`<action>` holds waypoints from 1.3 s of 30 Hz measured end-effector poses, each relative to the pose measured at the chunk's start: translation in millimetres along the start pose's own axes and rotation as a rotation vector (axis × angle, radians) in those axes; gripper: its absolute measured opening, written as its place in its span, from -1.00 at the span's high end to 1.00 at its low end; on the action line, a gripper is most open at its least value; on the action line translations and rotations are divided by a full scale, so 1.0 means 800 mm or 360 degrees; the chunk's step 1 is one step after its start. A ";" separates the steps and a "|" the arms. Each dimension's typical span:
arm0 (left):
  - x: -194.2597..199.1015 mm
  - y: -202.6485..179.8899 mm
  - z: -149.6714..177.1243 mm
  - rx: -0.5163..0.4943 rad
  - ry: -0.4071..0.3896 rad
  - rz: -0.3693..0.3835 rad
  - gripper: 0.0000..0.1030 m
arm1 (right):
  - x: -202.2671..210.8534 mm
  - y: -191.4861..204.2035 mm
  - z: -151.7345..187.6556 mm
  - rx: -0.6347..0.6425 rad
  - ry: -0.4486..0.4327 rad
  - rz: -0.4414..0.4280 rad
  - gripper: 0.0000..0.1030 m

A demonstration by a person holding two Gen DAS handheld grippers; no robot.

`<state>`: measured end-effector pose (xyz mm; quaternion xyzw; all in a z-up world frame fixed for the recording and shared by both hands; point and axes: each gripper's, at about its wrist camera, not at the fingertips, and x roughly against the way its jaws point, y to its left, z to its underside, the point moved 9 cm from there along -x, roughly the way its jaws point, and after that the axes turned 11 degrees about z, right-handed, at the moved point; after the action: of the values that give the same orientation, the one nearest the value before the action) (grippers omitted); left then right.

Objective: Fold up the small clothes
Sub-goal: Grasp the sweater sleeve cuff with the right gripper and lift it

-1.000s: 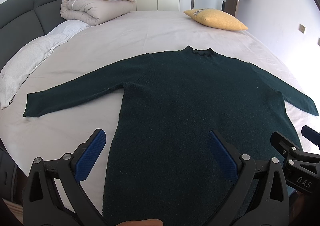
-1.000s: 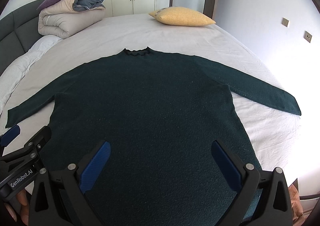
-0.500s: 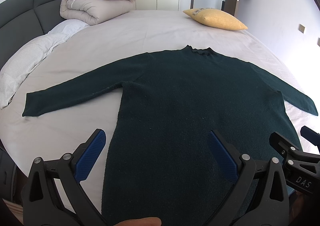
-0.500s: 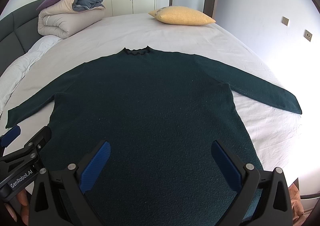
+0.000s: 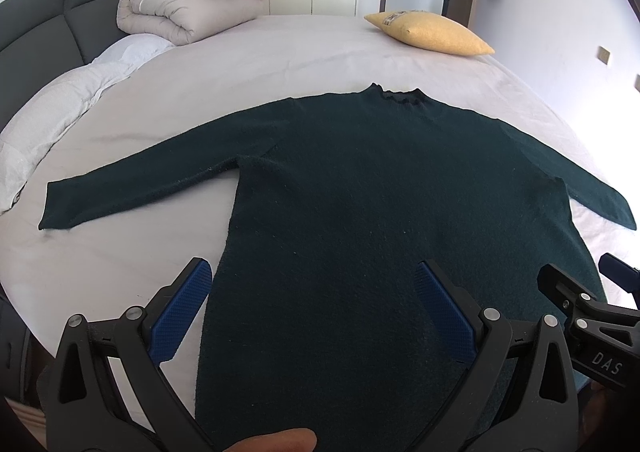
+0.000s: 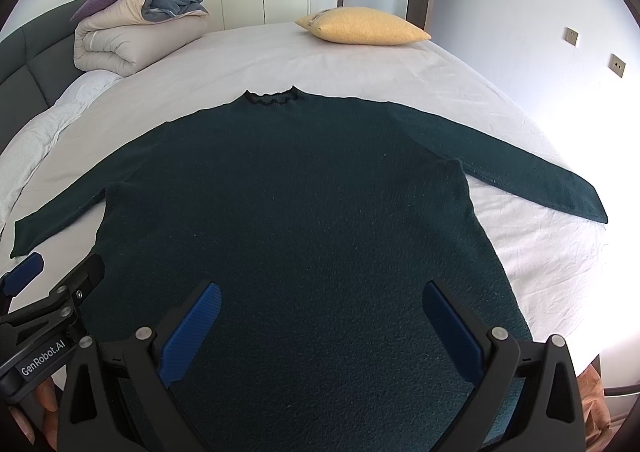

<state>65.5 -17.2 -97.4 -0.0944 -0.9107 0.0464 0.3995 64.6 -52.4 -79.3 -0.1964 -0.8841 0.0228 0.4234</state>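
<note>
A dark green sweater (image 6: pixel 288 220) is laid flat and face up on the bed (image 6: pixel 360 68), collar at the far side and hem at the near edge, both sleeves spread outward so that every fold line is exposed. The left claw (image 5: pixel 312 316) is held wide open above the near left part of the hem, one pad over the sheet and the other over the knit; nothing is gripped. The right claw (image 6: pixel 320 328) is likewise held open and empty over the near middle of the body. Both are probably poised low and near the hem because a first grasp is best taken there. No fold is yet made. A yellow pillow (image 6: pixel 364 26) and a rolled duvet (image 6: pixel 132 36) are kept at the far side, well apart from the garment
</note>
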 end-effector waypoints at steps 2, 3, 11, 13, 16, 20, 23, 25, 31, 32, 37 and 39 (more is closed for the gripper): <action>-0.003 -0.001 0.001 -0.0002 0.0007 0.0005 -1.00 | -0.005 -0.001 -0.002 -0.0003 0.0009 -0.0006 -1.00; -0.004 0.001 -0.001 -0.0003 0.0011 0.0005 -1.00 | -0.005 0.000 0.000 -0.0005 0.0012 -0.0008 -1.00; -0.019 0.001 -0.001 0.0003 0.0062 0.0009 -1.00 | -0.023 -0.007 -0.002 -0.0023 0.0050 -0.0025 -1.00; -0.025 0.001 -0.001 0.0005 0.0079 0.0009 -1.00 | -0.029 -0.009 -0.001 -0.0030 0.0065 -0.0030 -1.00; -0.033 0.002 -0.003 0.0040 0.0093 0.0037 -1.00 | -0.037 -0.012 -0.001 -0.0038 0.0084 -0.0037 -1.00; -0.045 0.002 -0.012 0.0084 0.0102 0.0110 -1.00 | -0.047 -0.019 -0.002 -0.0059 0.0102 -0.0058 -1.00; -0.055 -0.008 -0.025 0.0054 0.0080 0.0180 -1.00 | -0.048 -0.041 -0.013 -0.0131 0.0053 -0.0119 -1.00; -0.064 -0.017 -0.032 0.0024 0.0101 0.0234 -1.00 | -0.050 -0.077 -0.028 -0.0234 -0.0003 -0.0149 -1.00; -0.102 -0.019 -0.040 0.0042 0.0245 0.0183 -1.00 | -0.087 -0.279 -0.066 -0.0683 -0.0100 -0.0077 -1.00; -0.106 -0.020 -0.041 0.0044 0.0245 0.0188 -1.00 | -0.103 -0.324 -0.064 -0.0793 -0.0060 -0.0061 -1.00; -0.139 -0.025 -0.047 0.0092 0.0294 0.0273 -1.00 | -0.172 -0.492 -0.033 -0.1356 0.0072 -0.0079 -1.00; -0.152 -0.029 -0.052 0.0128 0.0318 0.0334 -1.00 | -0.201 -0.530 -0.019 -0.1527 0.0147 -0.0130 -0.92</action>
<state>173.1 -65.1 -152.9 -0.1774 -0.8489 0.1147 0.4846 27.5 -504.4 -101.0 -0.3355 -0.7821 -0.4129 0.3244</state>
